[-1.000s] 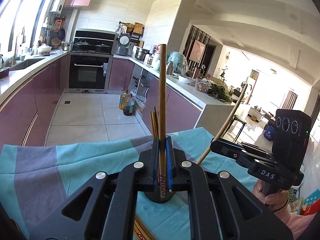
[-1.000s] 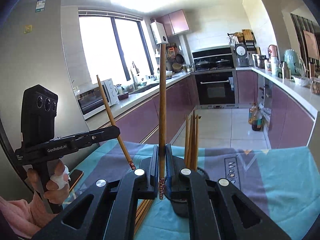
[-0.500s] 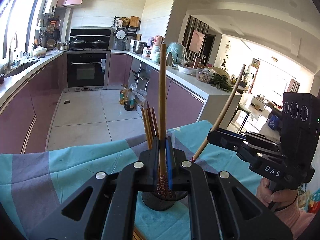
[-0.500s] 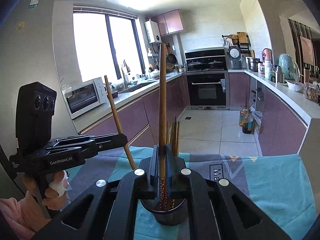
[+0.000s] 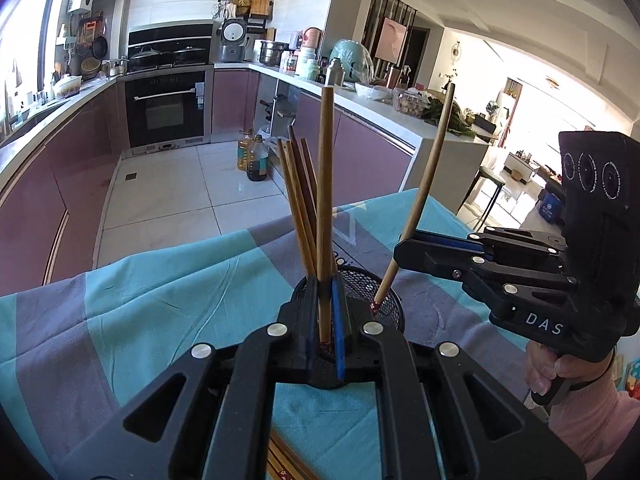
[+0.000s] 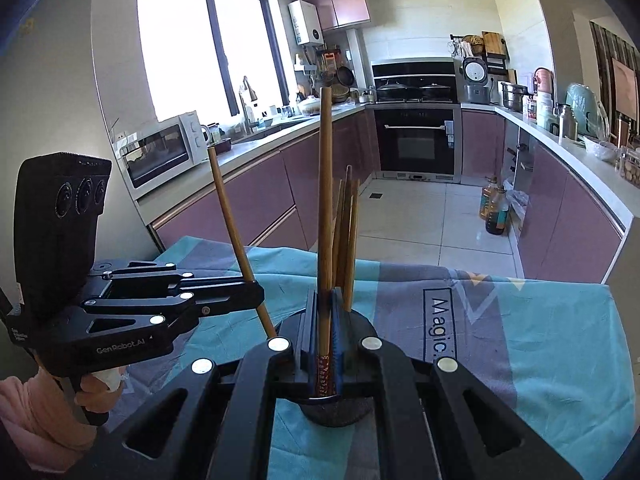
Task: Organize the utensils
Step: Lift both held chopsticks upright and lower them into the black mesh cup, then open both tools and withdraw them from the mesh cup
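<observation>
A black mesh holder [image 5: 384,300] stands on the teal and grey cloth, with several wooden chopsticks [image 5: 298,200] upright in it. My left gripper [image 5: 325,320] is shut on one chopstick [image 5: 325,184], held upright with its patterned tip in the holder's mouth. My right gripper [image 6: 325,336] is shut on another chopstick [image 6: 325,200], upright over the holder [image 6: 336,412]. In the left wrist view the right gripper [image 5: 404,248] holds its chopstick [image 5: 424,184] tilted, tip at the holder's rim. In the right wrist view the left gripper [image 6: 256,294] holds its chopstick [image 6: 232,232] tilted beside the holder.
More chopsticks [image 5: 284,460] lie on the cloth [image 5: 160,300] just under my left gripper. The table's far edge [image 6: 440,270] drops to the tiled kitchen floor. Purple cabinets and counters run along both sides behind.
Both grippers have come down toward the holder with their chopsticks. The tips now sit at or in its mouth, and the holder shows larger in both views.
</observation>
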A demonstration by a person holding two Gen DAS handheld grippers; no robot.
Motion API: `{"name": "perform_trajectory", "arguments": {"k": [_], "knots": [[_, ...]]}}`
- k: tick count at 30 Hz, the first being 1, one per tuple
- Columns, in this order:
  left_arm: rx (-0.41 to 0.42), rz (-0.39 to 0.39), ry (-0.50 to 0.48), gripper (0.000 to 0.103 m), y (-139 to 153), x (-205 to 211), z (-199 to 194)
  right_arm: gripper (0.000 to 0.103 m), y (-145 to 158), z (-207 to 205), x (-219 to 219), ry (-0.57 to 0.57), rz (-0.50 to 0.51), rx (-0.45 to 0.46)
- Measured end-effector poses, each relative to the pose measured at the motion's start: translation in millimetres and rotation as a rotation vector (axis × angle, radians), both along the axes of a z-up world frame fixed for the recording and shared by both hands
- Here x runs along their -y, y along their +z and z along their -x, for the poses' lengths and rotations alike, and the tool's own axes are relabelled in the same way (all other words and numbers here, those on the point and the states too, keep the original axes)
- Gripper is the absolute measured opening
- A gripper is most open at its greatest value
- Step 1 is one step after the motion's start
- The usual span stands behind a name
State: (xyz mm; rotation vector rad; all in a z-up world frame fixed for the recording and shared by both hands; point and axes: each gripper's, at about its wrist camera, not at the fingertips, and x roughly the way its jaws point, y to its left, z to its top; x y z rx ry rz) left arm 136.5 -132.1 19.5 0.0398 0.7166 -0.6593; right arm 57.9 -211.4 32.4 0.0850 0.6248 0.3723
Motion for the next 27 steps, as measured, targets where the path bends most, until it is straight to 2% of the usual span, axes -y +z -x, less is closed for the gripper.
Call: {"name": "perform_trajectory", "arguments": {"k": [5,16,23,27], "knots": [[-0.038,-0.020,-0.007,0.008,-9.9,0.3,-10.2,0.006,-7.8,-5.0,-4.5,0.010,0.008,-0.036],[-0.068,-0.020,0.004,0.008,-15.8,8.7,-31.4,0.006,-17.4,-22.8,-8.8,-0.007,0.003,-0.074],[-0.087,-0.009,0.015,0.008,-23.7,5.4,-30.0,0.007,-20.3,-23.8,-7.7,-0.018,-0.009,-0.076],[-0.062,0.011,0.034,0.010,-22.5,-5.9,-20.9,0.008,-19.5,-20.0,-3.7,-0.020,-0.032,-0.067]]}}
